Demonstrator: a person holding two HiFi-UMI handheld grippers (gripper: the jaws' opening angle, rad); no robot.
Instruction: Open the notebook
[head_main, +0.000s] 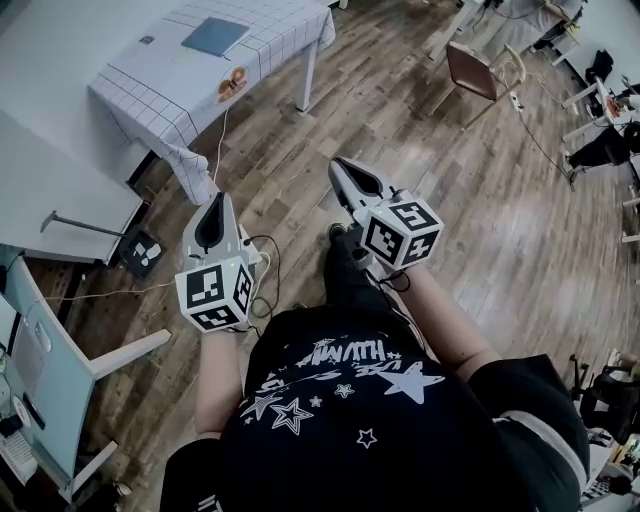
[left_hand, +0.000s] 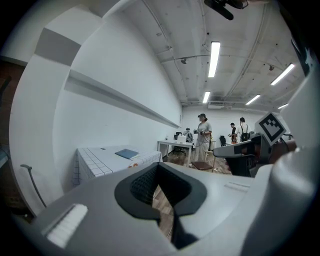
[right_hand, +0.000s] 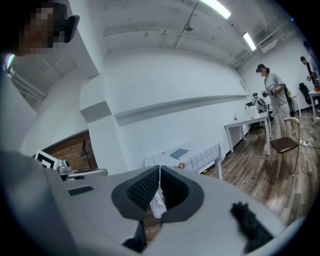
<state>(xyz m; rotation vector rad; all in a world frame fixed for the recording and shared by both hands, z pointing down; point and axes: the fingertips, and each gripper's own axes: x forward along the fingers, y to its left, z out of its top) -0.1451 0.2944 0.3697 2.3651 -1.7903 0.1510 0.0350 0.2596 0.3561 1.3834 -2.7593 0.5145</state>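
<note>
The notebook (head_main: 215, 36), blue and closed, lies flat on a table with a white checked cloth (head_main: 150, 100) at the far upper left. It also shows as a small blue slab in the left gripper view (left_hand: 126, 153) and the right gripper view (right_hand: 179, 153). Both grippers are held in the air in front of the person's body, well short of that table. My left gripper (head_main: 213, 200) is shut with nothing in it, its jaws meeting at the tip (left_hand: 157, 165). My right gripper (head_main: 335, 163) is also shut and empty (right_hand: 159, 167).
A round orange object (head_main: 232, 83) lies on the cloth near the table's front edge. A wooden chair (head_main: 480, 72) stands at the upper right. A white desk (head_main: 50, 190) is at the left, with cables (head_main: 265, 275) on the wooden floor. Other people (left_hand: 202, 132) stand far off.
</note>
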